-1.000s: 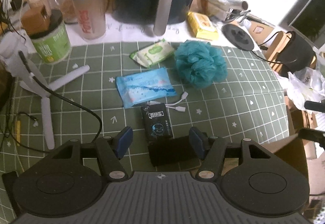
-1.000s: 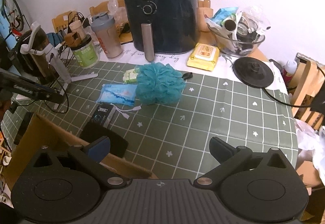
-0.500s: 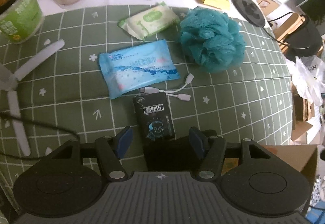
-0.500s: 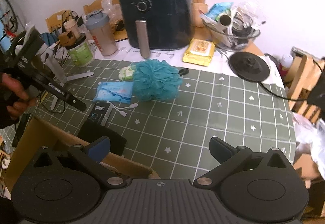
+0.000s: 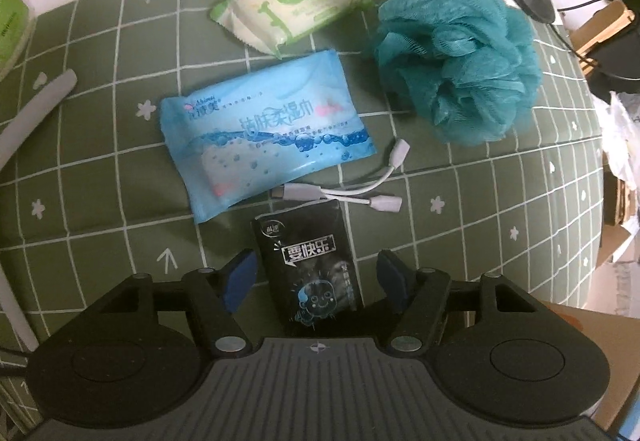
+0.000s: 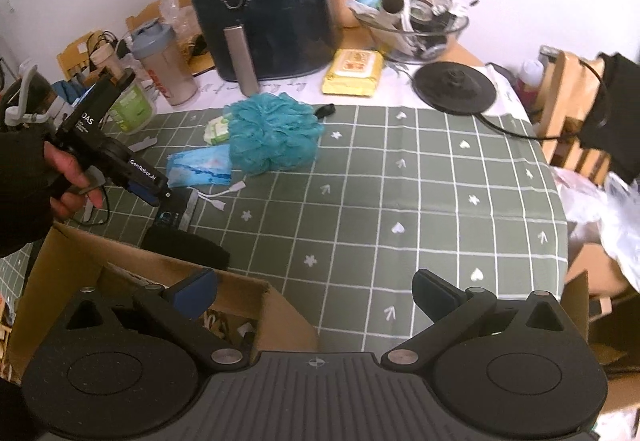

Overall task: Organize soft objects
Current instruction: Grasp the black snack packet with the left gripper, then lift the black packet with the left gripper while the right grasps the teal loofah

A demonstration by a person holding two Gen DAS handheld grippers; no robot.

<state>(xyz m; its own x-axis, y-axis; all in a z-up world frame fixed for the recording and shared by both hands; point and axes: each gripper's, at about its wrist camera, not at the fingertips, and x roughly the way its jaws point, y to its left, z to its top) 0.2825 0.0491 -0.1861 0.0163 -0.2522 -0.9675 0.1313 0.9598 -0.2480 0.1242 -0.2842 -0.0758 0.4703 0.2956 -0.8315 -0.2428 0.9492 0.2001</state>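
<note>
Two grippers are in view. The left gripper (image 5: pixel 314 277) points steeply down at the green checked tablecloth (image 5: pixel 480 209), its jaws part-way apart and opening, with the black tissue pack (image 5: pixel 310 265) lying flat between the blue pads (image 5: pixel 240 275); neither pad touches it. The right gripper (image 6: pixel 314 291) stands wide apart and holds nothing, over the near edge of the cardboard box (image 6: pixel 80 261). What lies inside the box is too dark to tell. Just beyond the black pack lies a white adapter cable (image 5: pixel 352 189), and past that the blue wipes pack (image 5: pixel 264 133). Farther from the black pack lies the green-and-white wipes pack (image 5: pixel 292 7), and beside both wipes packs sits the teal bath pouf (image 5: pixel 460 53). A person's hand (image 6: pixel 68 181) grips the left gripper's handle.
</note>
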